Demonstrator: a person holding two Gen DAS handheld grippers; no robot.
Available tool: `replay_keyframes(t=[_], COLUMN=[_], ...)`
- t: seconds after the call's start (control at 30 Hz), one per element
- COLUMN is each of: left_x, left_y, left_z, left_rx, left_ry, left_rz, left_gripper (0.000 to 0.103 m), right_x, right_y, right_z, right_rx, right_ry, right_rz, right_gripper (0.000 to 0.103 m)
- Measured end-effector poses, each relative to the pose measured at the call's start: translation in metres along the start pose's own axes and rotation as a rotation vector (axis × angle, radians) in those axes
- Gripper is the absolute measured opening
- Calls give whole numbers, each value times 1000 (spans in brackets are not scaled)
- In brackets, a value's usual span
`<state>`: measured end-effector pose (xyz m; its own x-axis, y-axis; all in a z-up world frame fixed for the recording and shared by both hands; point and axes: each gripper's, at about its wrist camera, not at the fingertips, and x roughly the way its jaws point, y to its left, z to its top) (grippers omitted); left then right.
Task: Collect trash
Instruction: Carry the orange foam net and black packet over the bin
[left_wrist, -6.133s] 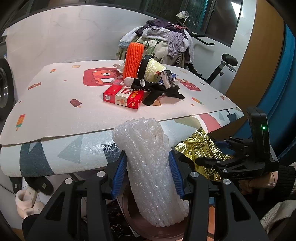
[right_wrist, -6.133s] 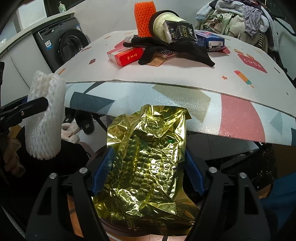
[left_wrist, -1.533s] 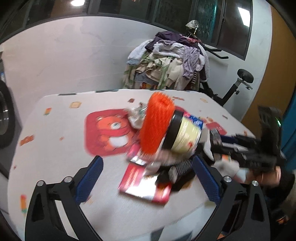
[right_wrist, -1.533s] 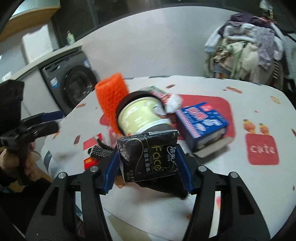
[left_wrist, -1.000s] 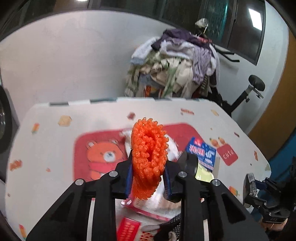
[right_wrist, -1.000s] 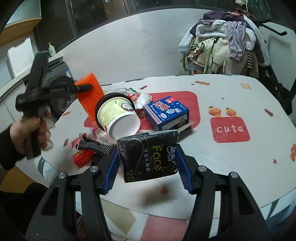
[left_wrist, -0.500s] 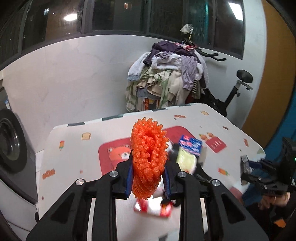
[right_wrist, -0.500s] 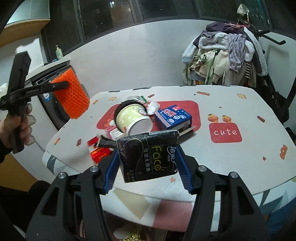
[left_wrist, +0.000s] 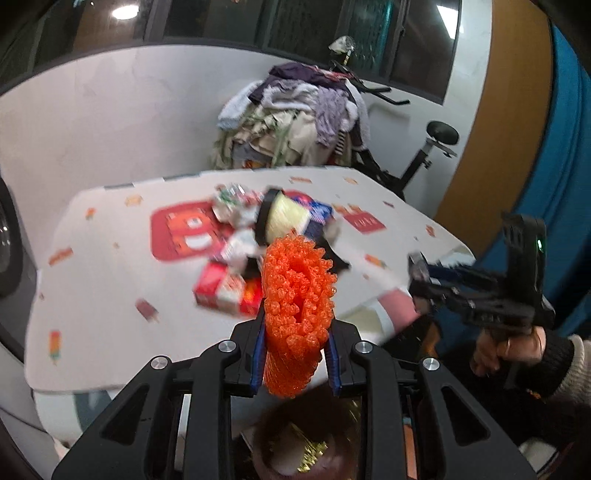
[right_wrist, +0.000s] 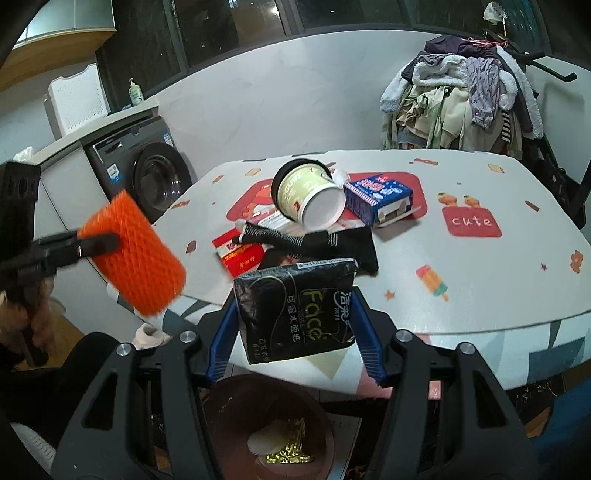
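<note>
Beyond table (right_wrist: 480, 295), left gripper (left_wrist: 295, 354) fingers clench orange foam net (left_wrist: 297, 310); right gripper (right_wrist: 295, 332) clasps black tissue pack (right_wrist: 295, 310).

The patterned desk (right_wrist: 480, 288) bears a tipped yogurt tub (right_wrist: 306, 197), blue box (right_wrist: 378, 195), red packet (right_wrist: 240, 254) and black sock (right_wrist: 325, 240).

- Home, laundry or utility corner.
- Front-loading washing machine (right_wrist: 162, 177) under a counter.
- Heap of clothes (right_wrist: 469, 99) piled over an exercise bike (left_wrist: 424, 155).
- Tabletop (right_wrist: 480, 266) with a cartoon-print mat.
</note>
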<state>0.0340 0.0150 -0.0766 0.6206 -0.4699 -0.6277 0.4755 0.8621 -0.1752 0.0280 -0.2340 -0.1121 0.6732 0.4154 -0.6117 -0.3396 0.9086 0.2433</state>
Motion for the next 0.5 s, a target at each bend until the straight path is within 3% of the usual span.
replay_keyframes(t=[0.5], left_x=[38], left_y=[-21], left_z=[-72], left_rx=[57], left_ry=[151], left_rz=[-55], left_gripper=[26], right_x=[-2], right_y=[-6], right_z=[-21], right_rx=[23], right_ry=[29], right_rz=[-22], right_gripper=[59])
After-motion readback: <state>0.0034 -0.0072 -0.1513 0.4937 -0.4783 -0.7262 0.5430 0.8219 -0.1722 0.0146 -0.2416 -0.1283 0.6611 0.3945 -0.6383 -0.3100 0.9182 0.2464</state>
